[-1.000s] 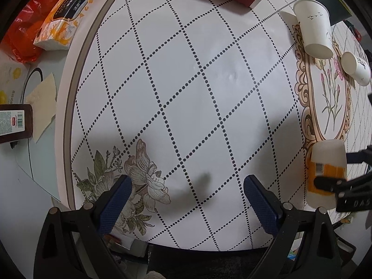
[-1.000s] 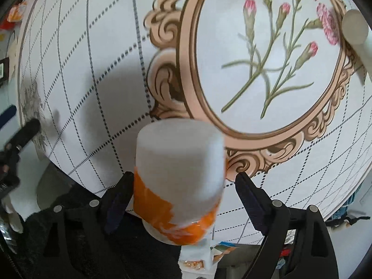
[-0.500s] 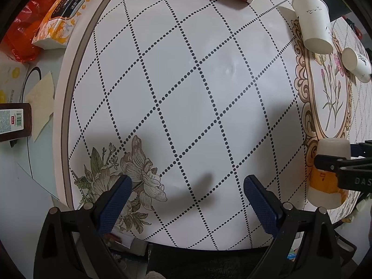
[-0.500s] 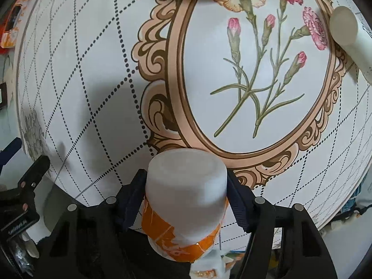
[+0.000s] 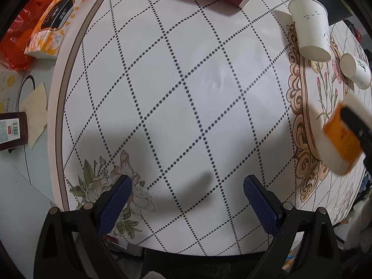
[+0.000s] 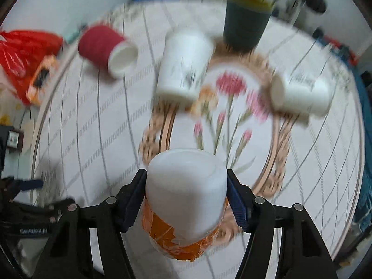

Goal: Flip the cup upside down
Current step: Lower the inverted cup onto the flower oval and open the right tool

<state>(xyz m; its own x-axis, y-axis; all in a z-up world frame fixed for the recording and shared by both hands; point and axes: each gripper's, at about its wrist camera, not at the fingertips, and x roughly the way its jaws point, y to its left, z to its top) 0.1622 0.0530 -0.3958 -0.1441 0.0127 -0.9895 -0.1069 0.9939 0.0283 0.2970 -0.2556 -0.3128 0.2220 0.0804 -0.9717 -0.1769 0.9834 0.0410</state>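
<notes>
A white cup with an orange band (image 6: 186, 186) sits between the blue pads of my right gripper (image 6: 187, 193), which is shut on it; its closed base points forward toward the camera's view. In the left wrist view the same cup (image 5: 341, 137) hangs tilted above the table's right side, with a black finger (image 5: 355, 121) across it. My left gripper (image 5: 187, 200) is open and empty above the dotted tablecloth near the front edge.
On the round table (image 5: 176, 74) lie a red ribbed cup (image 6: 104, 46) on its side, a white paper cup (image 6: 183, 67), a second white cup (image 6: 300, 95) on its side, and a dark cup (image 6: 246, 21) standing at the back. Snack bags (image 5: 46, 21) lie off the table's left.
My right gripper closed on the orange-banded cup, lifted it and swung up so the view now looks across the table. The left gripper has barely moved.
</notes>
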